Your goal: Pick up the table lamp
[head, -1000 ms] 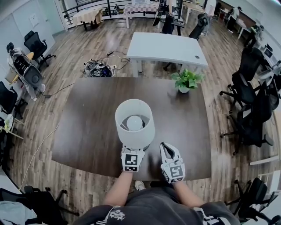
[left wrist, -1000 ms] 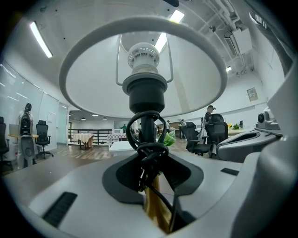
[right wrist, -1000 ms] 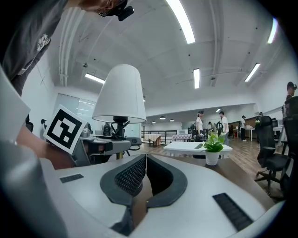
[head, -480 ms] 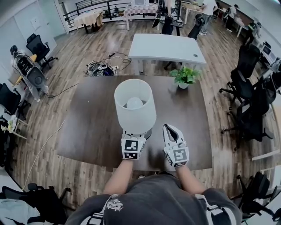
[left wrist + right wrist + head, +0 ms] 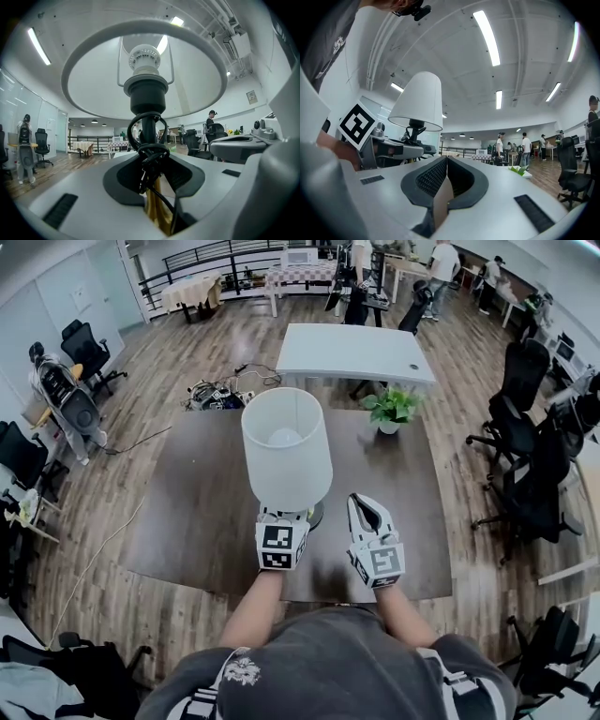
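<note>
The table lamp (image 5: 286, 448) has a white drum shade, a gold stem and a dark round base. My left gripper (image 5: 289, 516) is shut on the stem just under the shade and holds the lamp upright above the dark table (image 5: 187, 512). In the left gripper view the shade (image 5: 140, 61) fills the top, and the gold stem (image 5: 153, 208) with a looped black cord (image 5: 147, 157) sits between the pads. My right gripper (image 5: 366, 510) hovers beside it to the right, shut with nothing in it. The right gripper view shows the lamp (image 5: 419, 101) at the left.
A small potted plant (image 5: 391, 409) stands at the table's far right edge. Beyond it is a white table (image 5: 356, 352), with cables on the floor (image 5: 211, 390) to its left. Black office chairs (image 5: 525, 456) line the right side. People stand far off.
Both grippers have risen together. The lamp has gone up with the left gripper, so its shade now sits higher and larger in the head view and its base is off the table.
</note>
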